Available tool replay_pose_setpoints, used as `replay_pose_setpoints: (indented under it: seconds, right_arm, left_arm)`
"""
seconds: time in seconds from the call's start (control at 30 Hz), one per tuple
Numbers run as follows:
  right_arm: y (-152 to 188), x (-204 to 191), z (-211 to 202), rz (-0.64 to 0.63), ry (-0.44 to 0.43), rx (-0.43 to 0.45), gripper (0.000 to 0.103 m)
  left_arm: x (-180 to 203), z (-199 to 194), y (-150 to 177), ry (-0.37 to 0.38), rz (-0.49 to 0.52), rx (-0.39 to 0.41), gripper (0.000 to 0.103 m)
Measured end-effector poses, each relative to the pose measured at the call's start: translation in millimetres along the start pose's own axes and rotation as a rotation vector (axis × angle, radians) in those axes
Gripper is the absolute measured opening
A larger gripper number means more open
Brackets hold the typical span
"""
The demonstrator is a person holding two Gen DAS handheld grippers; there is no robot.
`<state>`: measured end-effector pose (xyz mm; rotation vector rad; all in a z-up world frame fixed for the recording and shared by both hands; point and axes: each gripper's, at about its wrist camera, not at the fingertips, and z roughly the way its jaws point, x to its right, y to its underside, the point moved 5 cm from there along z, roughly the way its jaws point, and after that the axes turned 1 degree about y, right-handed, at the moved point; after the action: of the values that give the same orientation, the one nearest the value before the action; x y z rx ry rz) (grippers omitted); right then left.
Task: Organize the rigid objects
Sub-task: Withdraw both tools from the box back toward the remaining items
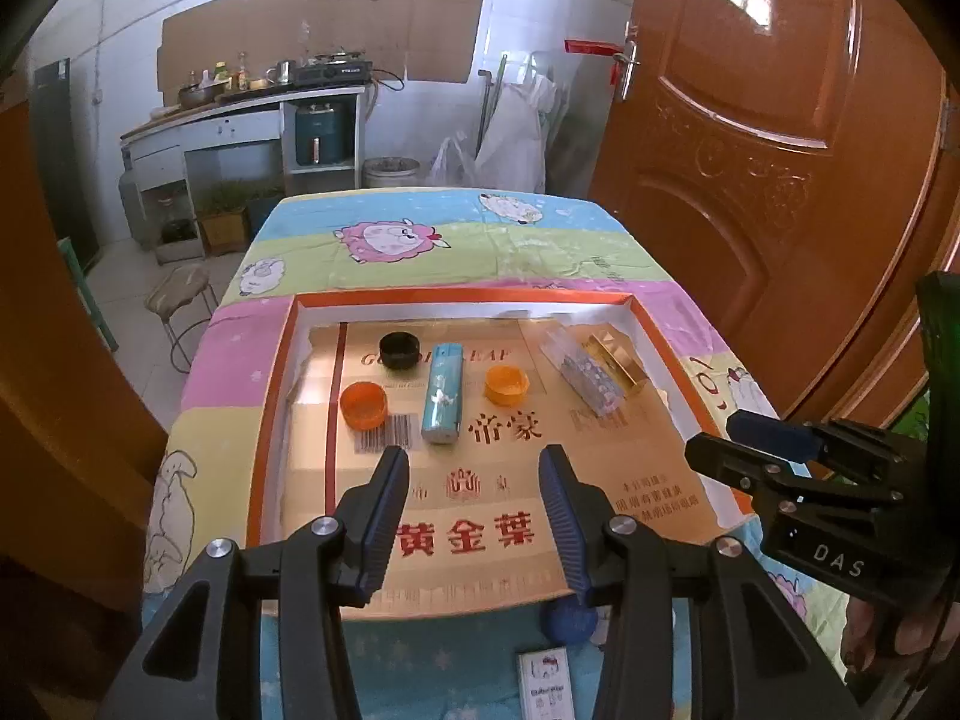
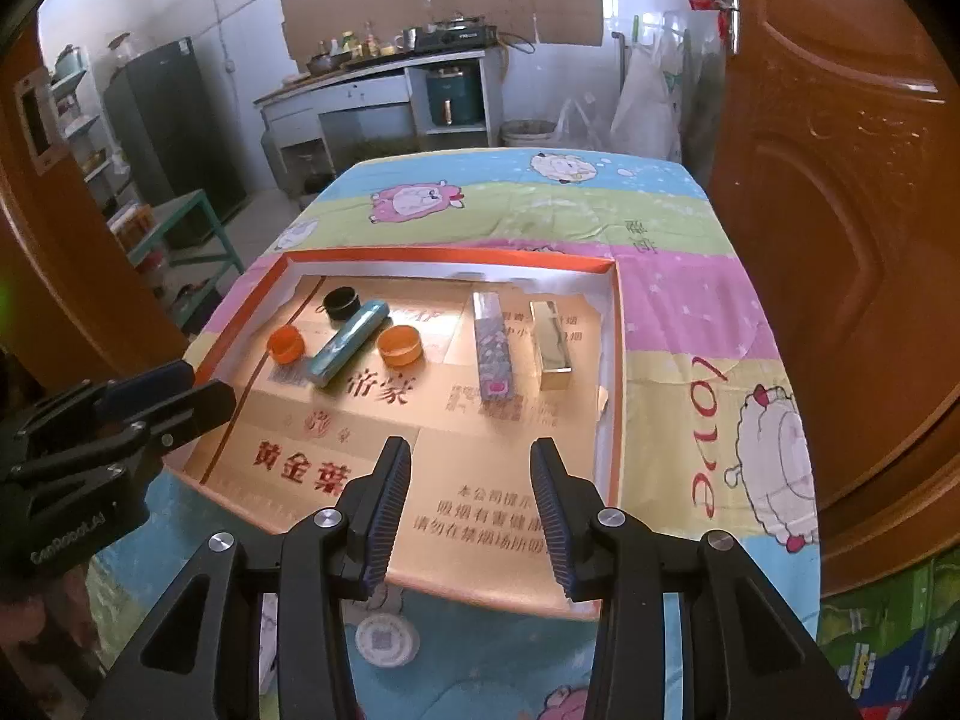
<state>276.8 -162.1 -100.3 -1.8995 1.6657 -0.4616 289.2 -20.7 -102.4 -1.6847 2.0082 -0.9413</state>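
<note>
An orange-rimmed tray (image 1: 273,402) (image 2: 609,360) lies on the table. In it sit a black cap (image 1: 399,350) (image 2: 341,302), two orange caps (image 1: 363,403) (image 1: 507,385) (image 2: 286,344) (image 2: 399,345), a teal box (image 1: 443,393) (image 2: 348,343), a patterned box (image 1: 583,375) (image 2: 493,348) and a gold box (image 1: 618,360) (image 2: 551,343). My left gripper (image 1: 475,462) hangs open above the tray's near half, nothing between its fingers. My right gripper (image 2: 471,456) is open too, over the near right part. Each gripper shows at the other view's edge (image 1: 774,450) (image 2: 138,408).
A blue ball (image 1: 569,621), a small white card (image 1: 543,681) and a round white lid (image 2: 387,639) lie on the cloth before the tray. A brown door (image 1: 768,180) stands close on the right. A stool (image 1: 180,294) and kitchen counter (image 1: 240,114) are beyond the table.
</note>
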Motion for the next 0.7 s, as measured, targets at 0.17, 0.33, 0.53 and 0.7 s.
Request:
replay_pose_setpoints:
  seconds: [0.17, 0.33, 0.53, 0.7]
  right_arm:
    - [8.6, -5.6, -10.9, -0.001, 0.003, 0.004, 0.043]
    - [15.6, -9.6, -22.5, 0.0, 0.006, 0.01, 0.043]
    - [25.7, -15.0, -34.9, 0.002, 0.008, 0.017, 0.043]
    - [32.3, -19.2, -42.5, 0.002, 0.009, 0.021, 0.043]
  left_arm:
    - [-0.2, -10.2, 6.8, 0.002, -0.005, 0.006, 0.045]
    - [-0.9, -22.3, 13.3, 0.005, -0.005, 0.016, 0.045]
    - [-3.4, -36.6, 21.6, 0.012, -0.017, 0.027, 0.045]
    - [-4.0, -48.2, 29.1, 0.016, -0.022, 0.039, 0.045]
